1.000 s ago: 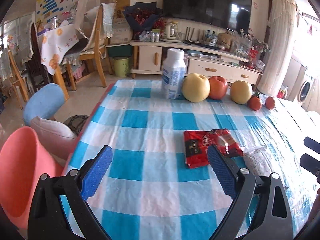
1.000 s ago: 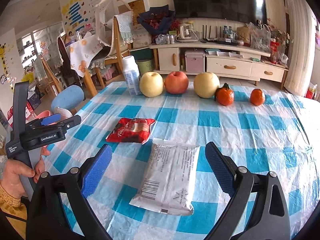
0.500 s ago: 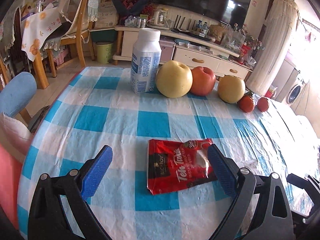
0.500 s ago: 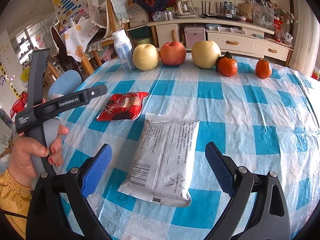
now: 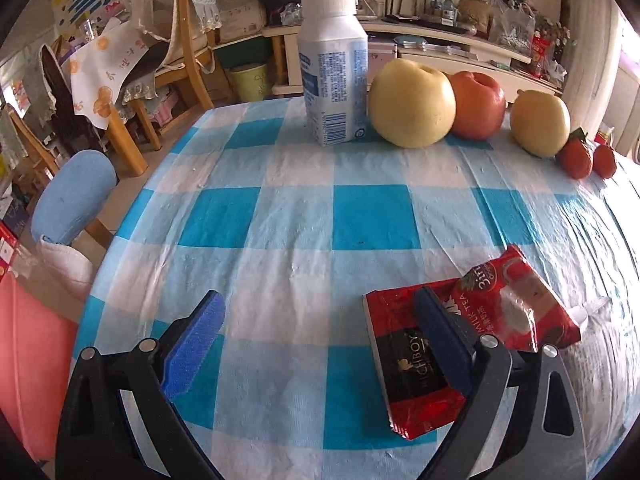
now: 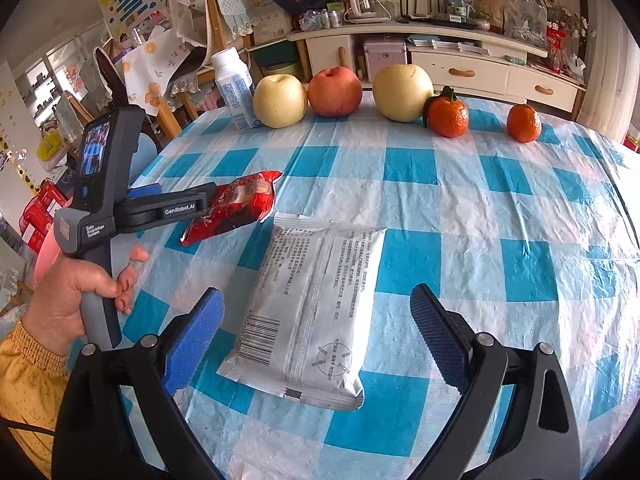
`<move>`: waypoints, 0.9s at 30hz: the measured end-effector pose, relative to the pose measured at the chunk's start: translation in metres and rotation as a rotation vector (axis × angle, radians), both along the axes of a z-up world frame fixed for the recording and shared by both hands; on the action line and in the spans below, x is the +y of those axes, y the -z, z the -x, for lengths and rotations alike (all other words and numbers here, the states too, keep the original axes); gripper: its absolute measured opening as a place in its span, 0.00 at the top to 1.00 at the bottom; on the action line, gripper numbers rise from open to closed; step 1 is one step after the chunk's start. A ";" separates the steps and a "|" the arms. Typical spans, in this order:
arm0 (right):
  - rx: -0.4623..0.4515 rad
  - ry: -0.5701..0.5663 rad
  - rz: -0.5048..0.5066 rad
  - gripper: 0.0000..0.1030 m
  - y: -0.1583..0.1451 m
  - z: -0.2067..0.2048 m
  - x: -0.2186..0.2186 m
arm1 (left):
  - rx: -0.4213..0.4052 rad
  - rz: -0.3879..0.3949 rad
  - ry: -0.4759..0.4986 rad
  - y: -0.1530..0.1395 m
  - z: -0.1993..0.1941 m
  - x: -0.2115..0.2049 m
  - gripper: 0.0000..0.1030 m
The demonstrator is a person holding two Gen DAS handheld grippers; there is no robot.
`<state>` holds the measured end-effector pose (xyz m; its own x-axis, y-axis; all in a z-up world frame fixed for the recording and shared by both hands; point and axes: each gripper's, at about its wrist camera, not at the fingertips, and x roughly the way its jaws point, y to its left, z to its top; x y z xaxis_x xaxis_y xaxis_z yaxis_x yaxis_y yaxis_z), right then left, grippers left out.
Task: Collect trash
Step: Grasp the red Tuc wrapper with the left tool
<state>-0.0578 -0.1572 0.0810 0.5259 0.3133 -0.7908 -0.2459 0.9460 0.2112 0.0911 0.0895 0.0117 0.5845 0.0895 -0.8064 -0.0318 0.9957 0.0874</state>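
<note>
A red milk-tea packet [image 5: 460, 332] lies on the blue-checked tablecloth [image 5: 296, 224]. My left gripper [image 5: 320, 340] is open; its right finger sits over the packet's left half, and the rest of the gap is bare cloth. The packet also shows in the right wrist view [image 6: 236, 208], partly behind the left gripper's body [image 6: 164, 208]. A white plastic wrapper [image 6: 312, 312] lies printed side up. My right gripper [image 6: 316, 340] is open, its fingers either side of the wrapper's near end.
A white bottle [image 5: 334, 68], two yellow pears [image 5: 412, 104], a red apple [image 5: 478, 106] and two tangerines [image 6: 448, 116] line the table's far edge. A pink bin [image 5: 28, 360] and a blue stool [image 5: 72, 196] stand left of the table.
My left gripper has moved forward and to the left over the table, so the red packet now lies under its right finger. My right gripper has come closer over the white wrapper.
</note>
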 end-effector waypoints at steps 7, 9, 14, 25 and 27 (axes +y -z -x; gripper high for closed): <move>0.033 0.011 0.022 0.08 0.005 -0.002 -0.009 | 0.073 0.018 0.206 -0.006 0.043 -0.035 0.09; 0.050 0.007 0.026 0.08 0.008 -0.001 -0.009 | 0.083 0.013 0.279 -0.007 0.051 -0.042 0.09; 0.072 -0.017 0.037 0.08 0.014 -0.001 -0.006 | 0.033 0.065 0.469 -0.025 0.069 -0.060 0.09; 0.106 -0.025 0.088 0.08 0.026 -0.002 -0.004 | 0.048 0.101 0.501 -0.012 0.051 -0.082 0.09; 0.108 -0.021 0.105 0.08 0.028 -0.003 -0.005 | 0.048 0.114 0.486 -0.010 0.045 -0.081 0.09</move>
<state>-0.0553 -0.1618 0.0535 0.4302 0.2360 -0.8713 -0.2473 0.9591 0.1377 0.0463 0.0087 0.0216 0.4988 -0.2746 -0.8221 0.4398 0.8975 -0.0329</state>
